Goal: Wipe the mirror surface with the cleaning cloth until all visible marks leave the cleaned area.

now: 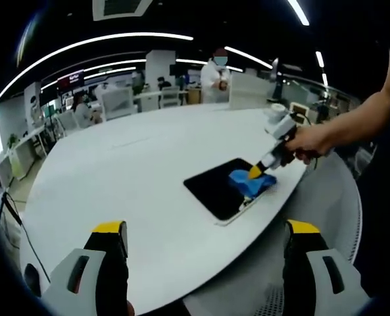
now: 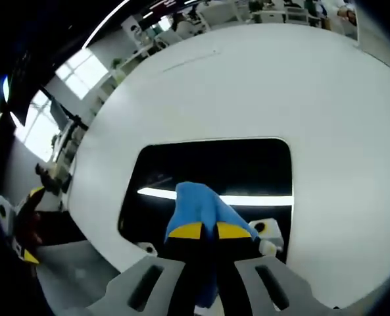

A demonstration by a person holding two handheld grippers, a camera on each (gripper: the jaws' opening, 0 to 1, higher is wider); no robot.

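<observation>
The right tool (image 2: 209,232) is clamped tight on the blue cloth (image 2: 198,204), pressing it onto the dark mirror (image 2: 247,164), which lies flat near the white worktop (image 2: 260,79) edge. The left tool (image 1: 204,253) hangs wide open and empty, well apart from the mirror.

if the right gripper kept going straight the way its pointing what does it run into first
Probably the mirror: the right gripper, shut on the blue cleaning cloth, angles down at the dark glass just ahead. The cloth would press in first; exact depth is unclear.
</observation>
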